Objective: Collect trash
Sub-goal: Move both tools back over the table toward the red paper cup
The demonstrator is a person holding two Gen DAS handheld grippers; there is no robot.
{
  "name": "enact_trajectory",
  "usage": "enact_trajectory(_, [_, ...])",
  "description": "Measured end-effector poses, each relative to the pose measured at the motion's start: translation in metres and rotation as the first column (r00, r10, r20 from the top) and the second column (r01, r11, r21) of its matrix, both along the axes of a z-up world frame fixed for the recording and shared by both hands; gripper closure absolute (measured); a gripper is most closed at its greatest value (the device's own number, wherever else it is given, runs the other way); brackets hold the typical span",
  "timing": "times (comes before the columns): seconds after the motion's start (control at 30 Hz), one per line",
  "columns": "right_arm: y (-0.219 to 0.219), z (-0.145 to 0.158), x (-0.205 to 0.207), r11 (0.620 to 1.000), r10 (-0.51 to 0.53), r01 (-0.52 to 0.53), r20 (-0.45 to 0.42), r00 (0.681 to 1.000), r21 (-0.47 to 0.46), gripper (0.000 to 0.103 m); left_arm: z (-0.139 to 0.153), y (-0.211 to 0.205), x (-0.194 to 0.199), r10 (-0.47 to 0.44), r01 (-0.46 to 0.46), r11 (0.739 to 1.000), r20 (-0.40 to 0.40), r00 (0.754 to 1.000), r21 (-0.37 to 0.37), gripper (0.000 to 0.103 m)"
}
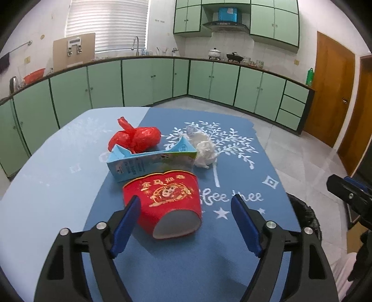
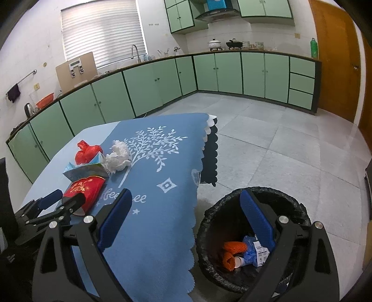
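Holding orange mesh (image 2: 233, 252), blue plastic (image 2: 250, 251) and paper: black-lined round bin (image 2: 300, 210). Spread wide, empty: left gripper (image 1: 186, 204) flanking red paper cup (image 1: 167, 199); right gripper (image 2: 186, 204) likewise.

Kitchen, white-tiled walls (image 2: 34, 46). Window with closed white blinds (image 1: 107, 25), daylight glowing through. L-shaped run of green base cabinets (image 2: 144, 86) under dark countertop (image 1: 148, 57); matching green wall cabinets (image 1: 274, 21) flanking range hood (image 1: 225, 25). Sink faucet (image 2: 134, 52) below window. Grey tiled floor (image 2: 267, 144). Brown wooden door (image 1: 330, 88) at right.
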State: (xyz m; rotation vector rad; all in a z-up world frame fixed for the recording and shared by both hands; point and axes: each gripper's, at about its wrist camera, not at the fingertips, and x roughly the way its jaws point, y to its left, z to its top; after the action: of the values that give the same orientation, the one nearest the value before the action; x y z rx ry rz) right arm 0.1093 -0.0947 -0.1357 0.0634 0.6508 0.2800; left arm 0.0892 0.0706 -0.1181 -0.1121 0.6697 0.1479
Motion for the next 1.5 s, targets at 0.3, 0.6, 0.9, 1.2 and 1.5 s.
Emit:
enact_trajectory(0.3, [0.001, -0.005, 0.005, 1.000, 0.011, -0.011, -0.010, 1.000, 0.004, 0.011, -0.003, 0.007, 0.001, 0.049, -0.049, 0.999, -0.023, 0.999, 0.003, 0.025])
enact_trajectory(0.6, [0.003, -0.008, 0.008, 1.000, 0.020, -0.020, -0.019, 1.000, 0.001, 0.011, -0.009, 0.012, 0.018, 0.088, -0.087, 0.996, -0.068, 0.994, 0.004, 0.021])
enact_trajectory(0.9, [0.003, -0.010, 0.011, 1.000, 0.018, -0.019, -0.029, 0.999, -0.020, 0.012, -0.003, -0.002, 0.006, 0.116, -0.115, 0.993, -0.041, 0.992, 0.028, 0.021])
enact_trajectory(1.2, [-0.001, -0.004, 0.014, 0.998, -0.019, 0.018, -0.027, 0.999, -0.055, 0.011, -0.005, 0.008, 0.007, 0.158, -0.158, 0.987, -0.045, 0.986, 0.003, 0.021])
enact_trajectory(1.5, [0.011, -0.003, 0.016, 0.996, 0.000, -0.002, -0.034, 0.999, -0.086, 0.012, -0.018, 0.020, 0.025, 0.164, -0.172, 0.983, -0.109, 0.980, -0.065, 0.021])
